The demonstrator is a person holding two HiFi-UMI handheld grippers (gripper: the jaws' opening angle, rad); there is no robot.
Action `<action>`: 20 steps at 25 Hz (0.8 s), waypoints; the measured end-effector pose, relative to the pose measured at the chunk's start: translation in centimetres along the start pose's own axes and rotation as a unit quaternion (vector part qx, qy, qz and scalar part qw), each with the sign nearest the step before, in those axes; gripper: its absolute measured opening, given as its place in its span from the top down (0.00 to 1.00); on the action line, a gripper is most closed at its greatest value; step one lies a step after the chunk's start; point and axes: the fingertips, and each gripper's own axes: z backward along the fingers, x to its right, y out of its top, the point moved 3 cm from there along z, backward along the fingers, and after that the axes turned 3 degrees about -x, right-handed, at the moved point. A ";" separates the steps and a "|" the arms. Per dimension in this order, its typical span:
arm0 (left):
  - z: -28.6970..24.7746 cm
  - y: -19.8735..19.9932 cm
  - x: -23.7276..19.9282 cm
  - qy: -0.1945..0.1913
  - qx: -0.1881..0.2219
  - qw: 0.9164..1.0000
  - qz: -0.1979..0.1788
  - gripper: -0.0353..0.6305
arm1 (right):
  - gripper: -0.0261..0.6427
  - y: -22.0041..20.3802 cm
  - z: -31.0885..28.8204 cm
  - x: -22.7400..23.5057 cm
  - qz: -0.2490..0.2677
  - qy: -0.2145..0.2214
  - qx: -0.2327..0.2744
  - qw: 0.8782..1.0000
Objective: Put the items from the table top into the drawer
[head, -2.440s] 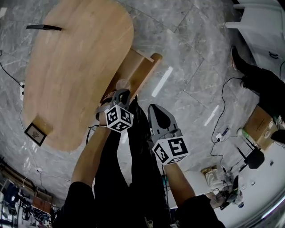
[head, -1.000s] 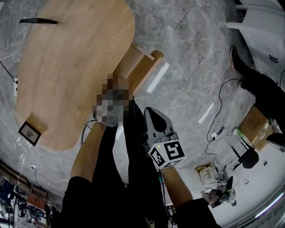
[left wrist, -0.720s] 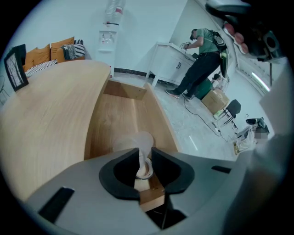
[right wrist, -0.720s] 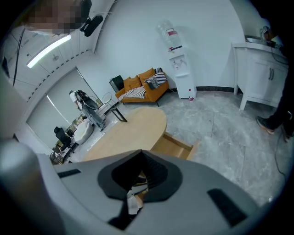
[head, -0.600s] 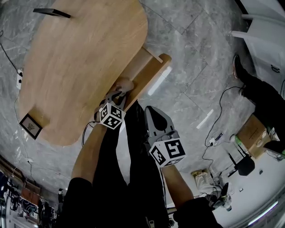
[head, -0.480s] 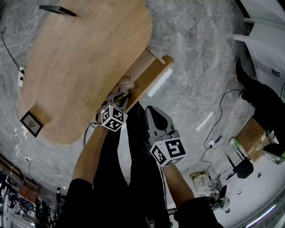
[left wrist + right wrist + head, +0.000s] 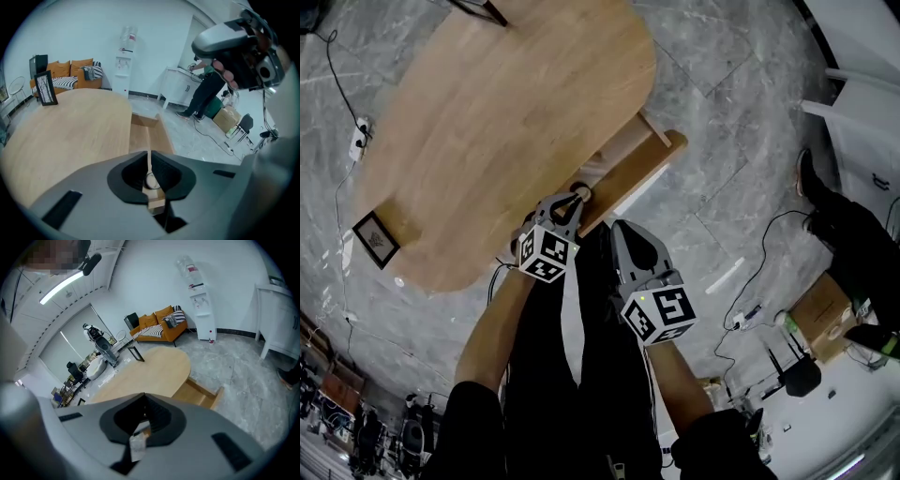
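The oval wooden table (image 7: 497, 122) has its drawer (image 7: 623, 164) pulled open on the right side. My left gripper (image 7: 575, 194) hangs over the near end of the drawer (image 7: 145, 136). Its jaws have just been closing, now stand shut, and hold nothing. Through the slit behind them a small round ring-like item (image 7: 151, 180) lies on the drawer floor. A black picture frame (image 7: 45, 87) stands at the table's far end. My right gripper (image 7: 623, 230) hovers beside the left one, away from the table, shut and empty (image 7: 143, 399).
A small framed picture (image 7: 375, 239) sits by the table's left edge. A person (image 7: 848, 211) stands to the right near a white cabinet (image 7: 862, 66), with cables (image 7: 741, 309) on the marble floor. A sofa (image 7: 70, 75) and a water dispenser (image 7: 124, 61) stand by the far wall.
The left gripper has risen from the drawer, and the pale round item seen at its tips earlier is gone from them. The right gripper has shifted a little.
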 end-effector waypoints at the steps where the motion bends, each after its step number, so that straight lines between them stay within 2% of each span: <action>1: 0.5 0.0 -0.4 0.006 0.000 1.000 0.004 0.90 | 0.95 0.1 -0.1 -0.4 0.003 0.004 -0.002 1.000; 7: 4.3 0.4 -2.1 0.011 0.030 0.998 0.046 0.92 | 0.95 0.8 -1.2 -3.5 0.028 0.032 -0.013 0.999; 11: 7.1 0.0 -4.1 0.049 0.048 0.995 0.067 0.92 | 0.95 1.3 -2.3 -5.8 0.052 0.052 -0.019 0.997; 20: 13.4 -2.1 -9.3 0.139 0.100 0.974 0.148 0.92 | 0.95 1.3 -5.0 -10.9 0.112 0.106 -0.053 0.987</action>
